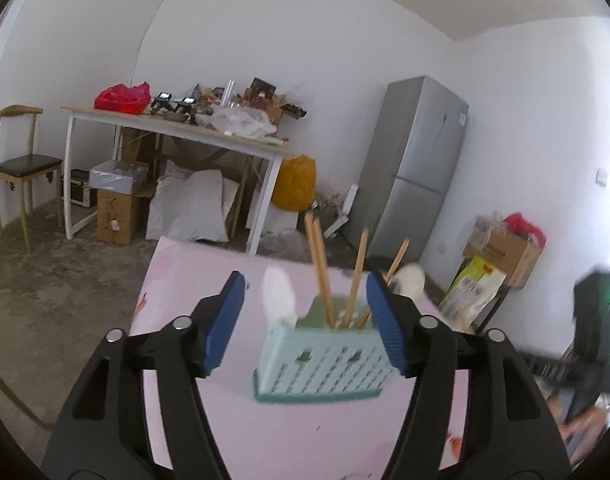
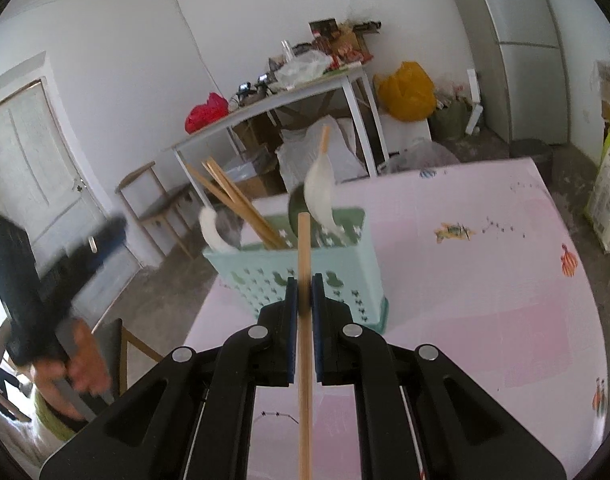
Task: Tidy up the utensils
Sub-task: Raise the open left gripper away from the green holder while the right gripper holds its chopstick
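While the right gripper [image 2: 304, 300] clamps a single wooden chopstick [image 2: 304, 320] between its blue pads, the stick runs upright through the closed jaws, its upper end just in front of the near wall of the utensil basket [image 2: 305, 276]. That basket is a pale mint plastic caddy with patterned cut-outs, standing upright on a pink tablecloth [image 2: 465, 300] printed with small cartoon figures. Inside it, several wooden chopsticks [image 2: 241, 204] lean toward the left side in the right wrist view, and a white ceramic spoon [image 2: 323, 188] stands bowl-up in the rear part; another white spoon [image 2: 213, 230] pokes up at the basket's left corner. How the interior is divided is hard to tell through the blur.

From the left wrist view, the left gripper [image 1: 305, 320] has its blue-padded fingers spread wide apart, holding nothing, with the same basket [image 1: 325, 364] between and beyond them. Chopsticks [image 1: 319, 272] rise from its greener back section, and a white spoon [image 1: 281, 296] stands at its left end.

Beyond the table stand a grey refrigerator [image 1: 421, 168], a cluttered white-legged table [image 1: 177, 128] with a red bag [image 1: 123, 98] on it, and a wooden chair [image 1: 21, 164].
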A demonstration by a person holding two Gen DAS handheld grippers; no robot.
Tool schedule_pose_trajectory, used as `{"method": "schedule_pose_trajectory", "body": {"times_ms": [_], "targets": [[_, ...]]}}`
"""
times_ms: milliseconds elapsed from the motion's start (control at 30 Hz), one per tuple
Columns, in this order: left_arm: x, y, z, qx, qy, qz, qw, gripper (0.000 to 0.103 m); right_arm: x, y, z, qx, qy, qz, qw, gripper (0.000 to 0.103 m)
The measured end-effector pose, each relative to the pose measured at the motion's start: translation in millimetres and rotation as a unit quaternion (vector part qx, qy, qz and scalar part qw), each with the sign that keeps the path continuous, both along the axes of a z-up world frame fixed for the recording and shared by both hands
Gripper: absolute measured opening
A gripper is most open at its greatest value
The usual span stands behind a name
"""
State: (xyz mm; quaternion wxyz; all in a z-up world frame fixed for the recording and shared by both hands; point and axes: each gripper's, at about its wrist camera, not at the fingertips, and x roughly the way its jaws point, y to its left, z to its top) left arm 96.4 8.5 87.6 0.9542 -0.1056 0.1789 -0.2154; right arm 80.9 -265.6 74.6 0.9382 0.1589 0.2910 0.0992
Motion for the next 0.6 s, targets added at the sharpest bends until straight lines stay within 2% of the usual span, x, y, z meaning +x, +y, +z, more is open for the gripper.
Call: {"method": "schedule_pose_trajectory", "body": {"times_ms": [167, 333, 600], "targets": [[-8, 1, -26, 0.024, 0.04, -0.001, 0.9989, 0.07, 5, 4, 17, -0.003, -0.024, 0.007, 1.0, 0.007], [-13, 6, -43, 0.034, 0.066, 0.001, 0.9973, 0.076, 22, 8, 47, 0.003, -0.078, 0.022, 0.997, 0.007], [-17, 14, -48, 0.036, 0.049, 0.015, 0.9981, 0.084, 65, 19, 102, 0.021, -0.191, 0.035, 0.981, 0.007]]}}
